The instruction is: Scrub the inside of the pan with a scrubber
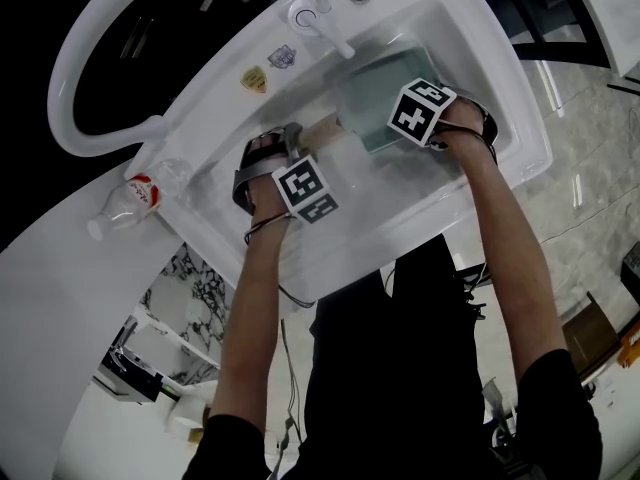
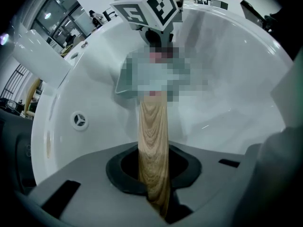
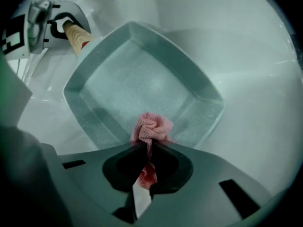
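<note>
Tongs on both sides are loaded, with the scrub ready to work in from the pan's near edge.
Down in the white sink (image 3: pixel 246 41) the square grey pan (image 3: pixel 142 84) lies flat. My left tongs (image 2: pixel 154 186) clamp its wooden handle (image 2: pixel 152 141), and I'd hold that firm. My right tongs (image 3: pixel 144 174) pinch the pink mesh scrubber (image 3: pixel 151 129) over the pan's near wall. I'd press it to the floor and sweep into the corners.
</note>
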